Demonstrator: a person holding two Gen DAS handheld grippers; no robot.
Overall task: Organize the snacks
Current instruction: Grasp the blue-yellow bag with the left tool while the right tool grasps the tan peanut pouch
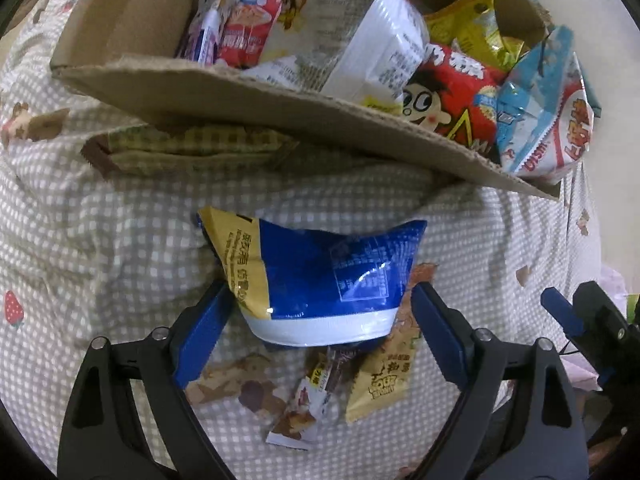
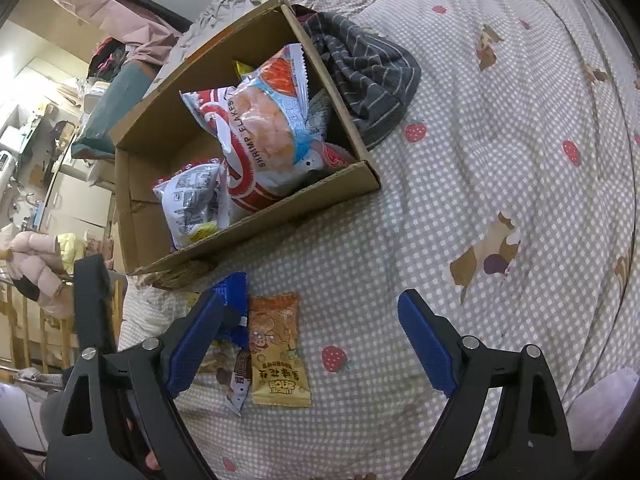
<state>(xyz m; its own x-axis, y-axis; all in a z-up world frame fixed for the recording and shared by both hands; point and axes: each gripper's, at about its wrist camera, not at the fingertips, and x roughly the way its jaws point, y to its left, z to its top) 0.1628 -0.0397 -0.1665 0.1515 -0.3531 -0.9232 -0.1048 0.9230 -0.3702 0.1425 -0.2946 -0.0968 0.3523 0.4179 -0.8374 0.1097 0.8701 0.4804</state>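
A cardboard box [image 1: 256, 92] holds several snack bags and sits on a checked bedsheet. In the left wrist view a blue, yellow and white snack bag [image 1: 320, 280] hangs between the fingers of my left gripper [image 1: 320, 320], above the sheet; the jaws stand wide and I cannot tell whether they pinch it. Below it lie an orange peanut packet [image 1: 384, 376] and a small brown wrapper [image 1: 304, 404]. My right gripper [image 2: 312, 344] is open and empty over the sheet, with the peanut packet [image 2: 276, 352] and small wrapper [image 2: 238, 380] near its left finger. The box [image 2: 256, 224] lies beyond.
A grey striped cloth [image 2: 368, 72] lies against the box's far side. A shrimp flakes bag [image 2: 260, 132] stands tallest in the box. The bed's left edge drops to a cluttered room [image 2: 40, 160]. The right gripper's finger shows at right in the left wrist view [image 1: 560, 312].
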